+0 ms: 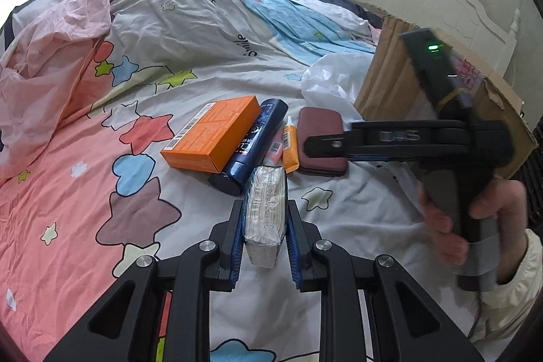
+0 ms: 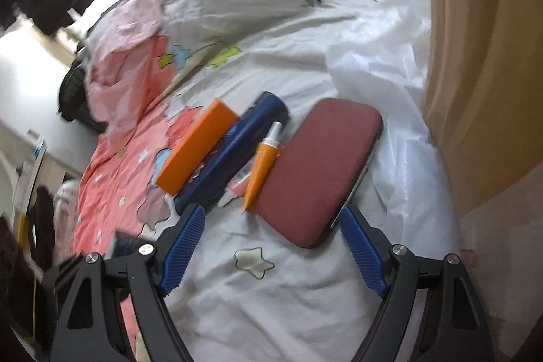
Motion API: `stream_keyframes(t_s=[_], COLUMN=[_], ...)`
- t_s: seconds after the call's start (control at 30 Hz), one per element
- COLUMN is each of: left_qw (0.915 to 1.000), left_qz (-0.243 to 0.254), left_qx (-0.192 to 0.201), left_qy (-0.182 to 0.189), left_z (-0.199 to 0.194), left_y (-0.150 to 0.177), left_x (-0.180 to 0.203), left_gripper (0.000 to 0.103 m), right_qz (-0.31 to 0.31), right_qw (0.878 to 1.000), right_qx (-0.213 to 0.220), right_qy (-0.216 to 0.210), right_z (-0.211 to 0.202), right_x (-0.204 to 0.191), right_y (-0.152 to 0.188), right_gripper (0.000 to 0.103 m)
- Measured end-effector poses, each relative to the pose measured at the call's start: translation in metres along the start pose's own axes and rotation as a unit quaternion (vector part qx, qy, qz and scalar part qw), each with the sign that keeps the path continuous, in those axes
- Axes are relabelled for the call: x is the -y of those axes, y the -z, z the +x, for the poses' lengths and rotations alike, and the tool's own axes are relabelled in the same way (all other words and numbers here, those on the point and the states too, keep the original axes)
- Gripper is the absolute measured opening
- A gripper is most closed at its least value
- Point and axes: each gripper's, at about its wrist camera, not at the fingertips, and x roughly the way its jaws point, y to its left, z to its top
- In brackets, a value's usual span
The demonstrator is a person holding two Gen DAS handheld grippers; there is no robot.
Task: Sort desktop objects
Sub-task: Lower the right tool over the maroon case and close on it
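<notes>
While my left gripper (image 1: 264, 226) pinches a clear-wrapped tissue pack (image 1: 265, 209) on edge between its blue pads, lifted above the quilt (image 1: 101, 158), I read this as the carrying step of the sort: one item is in hand and needs a destination. My right gripper (image 2: 271, 246) is spread wide with nothing in it, its fingers straddling the near end of the maroon case (image 2: 315, 175), which lies flat on the bedding.

What remains forms a tight cluster: an orange box (image 1: 212, 138) leans against a dark blue bottle (image 1: 251, 146), a small orange tube (image 2: 263, 165) rests against the maroon case's edge, and something pink lies under the tube, too hidden to name. A cardboard box (image 1: 390, 83) stands to the right, beside a white plastic bag (image 2: 373, 56).

I judge that box the likely bin, though I cannot see into it. Next I would swing the left over its rim before releasing, and close the right squarely on the case's narrow width without nudging the tube.
</notes>
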Motion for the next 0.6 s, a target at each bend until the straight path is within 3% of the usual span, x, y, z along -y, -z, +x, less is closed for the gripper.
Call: stream_keyframes(t_s=[0.23,0.4,0.6], left_qw=[1.0,1.0,1.0], left_qz=[0.004,0.004,-0.004], left_qx=[-0.005,-0.007,-0.003], left_qy=[0.003,0.004,-0.006], left_z=[-0.001,0.0,0.001], left_y=[0.004,0.006,0.002], left_x=[0.001,0.001,0.004], left_gripper=[0.023,0.023,0.023], right_qz=[-0.002,-0.003,-0.032], right_qw=[0.999,0.999,0.996], right_qx=[0.004,0.013,0.011], right_qy=[0.046,0.051,0.084], right_z=[0.02,0.023,0.024], right_x=[-0.008,-0.006,-0.008], right_y=[-0.019,-0.027,-0.029], right_gripper=[0.081,0.079,0.062])
